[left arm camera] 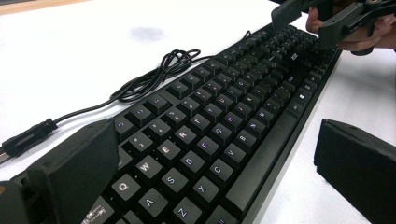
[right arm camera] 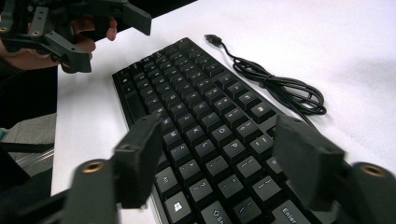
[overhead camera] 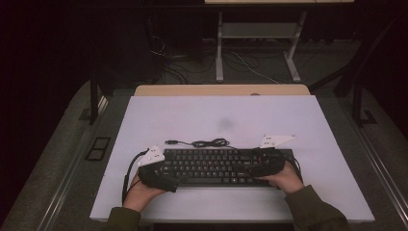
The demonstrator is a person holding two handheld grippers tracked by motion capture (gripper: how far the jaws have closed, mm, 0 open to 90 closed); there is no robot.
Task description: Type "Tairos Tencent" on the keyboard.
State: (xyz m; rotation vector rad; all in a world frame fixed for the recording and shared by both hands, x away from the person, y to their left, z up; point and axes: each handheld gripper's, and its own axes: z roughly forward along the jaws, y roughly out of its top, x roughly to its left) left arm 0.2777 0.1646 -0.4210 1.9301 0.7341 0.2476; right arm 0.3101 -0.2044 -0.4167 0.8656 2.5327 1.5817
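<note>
Keyboard (overhead camera: 216,166) flat on table (overhead camera: 221,118), unlifted: my left gripper (left arm camera: 210,158) and right gripper (right arm camera: 219,154) straddle its ends, jaws wide, unclamped.

The keyboard (left arm camera: 224,135) is black plastic, its keycaps matt with pale printed letters. Its cable (right arm camera: 280,88), at twelve o'clock from it, looks like smooth, slightly glossy rubber. The table (overhead camera: 221,115) has a smooth, matt white top with a pale wood edge.
</note>
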